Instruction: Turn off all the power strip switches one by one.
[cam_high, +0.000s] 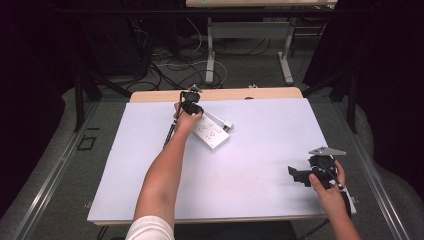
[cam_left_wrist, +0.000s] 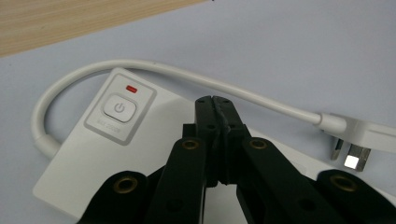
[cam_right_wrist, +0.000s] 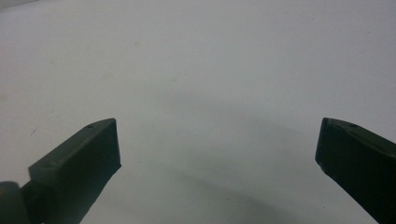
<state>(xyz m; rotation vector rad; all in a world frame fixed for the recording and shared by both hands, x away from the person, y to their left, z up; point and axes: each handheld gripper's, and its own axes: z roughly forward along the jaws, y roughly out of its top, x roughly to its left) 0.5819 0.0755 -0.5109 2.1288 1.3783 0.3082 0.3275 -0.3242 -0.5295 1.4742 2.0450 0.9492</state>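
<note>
Strip switch under closed jaws

Left gripper clenched on nothing, poised over strip at table's far side, near button. Right gripper released, well apart. Probably needed: tips centred on button, pressed straight down, gently.

**All around me: the table and the room**

Under me right now, a white sheet covers nearly the whole table. At the far edge a strip of bare wood peeks out past it. Beyond that there's grey floor, and a tangle of black and white cables sprawls at far left. A second table stands at the back on white legs. Dark curtains close in on left and right. A metal rail runs along the floor, near left.
</note>
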